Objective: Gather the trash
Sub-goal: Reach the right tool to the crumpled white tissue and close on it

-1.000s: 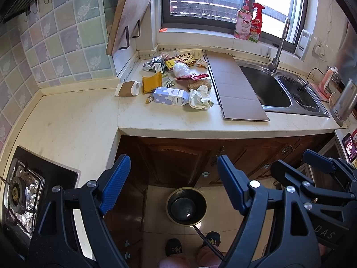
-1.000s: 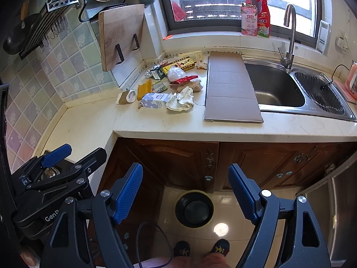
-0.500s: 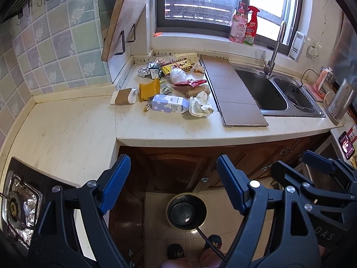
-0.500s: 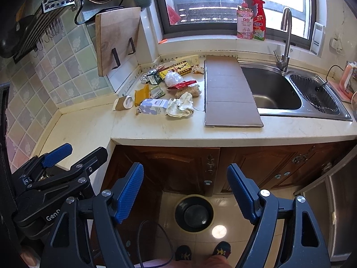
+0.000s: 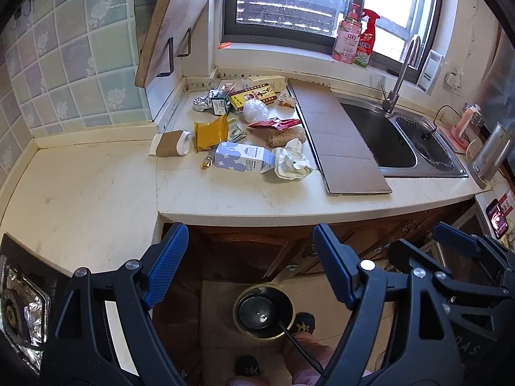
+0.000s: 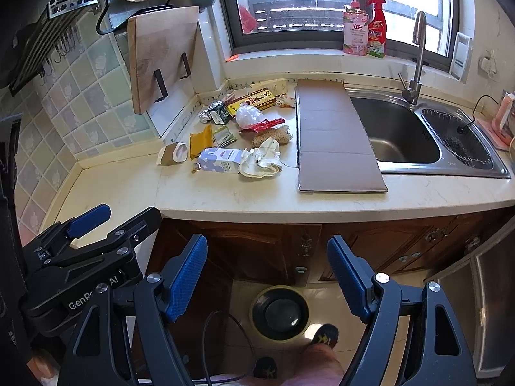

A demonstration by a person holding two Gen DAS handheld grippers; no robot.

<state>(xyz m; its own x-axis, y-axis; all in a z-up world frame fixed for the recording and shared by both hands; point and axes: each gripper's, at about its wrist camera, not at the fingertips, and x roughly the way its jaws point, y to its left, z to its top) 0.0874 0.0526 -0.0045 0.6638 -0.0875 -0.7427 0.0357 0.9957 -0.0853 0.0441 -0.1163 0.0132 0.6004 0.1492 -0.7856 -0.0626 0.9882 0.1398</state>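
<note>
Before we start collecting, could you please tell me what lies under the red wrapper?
The red wrapper lies on a brown fibrous lump, perhaps a loofah. The lump's covered part is hidden.

I am seeing two bottles [image 6: 355, 25] on the sill, one milk carton [image 5: 243, 160], one paper cup [image 5: 170, 143], one yellow pouch [image 5: 210, 132], one red wrapper [image 5: 274, 124], one crumpled white cloth [image 5: 291, 164], one foil ball [image 5: 202, 103], one bin [image 6: 279, 312], and I am holding two grippers [image 6: 267, 281].
</note>
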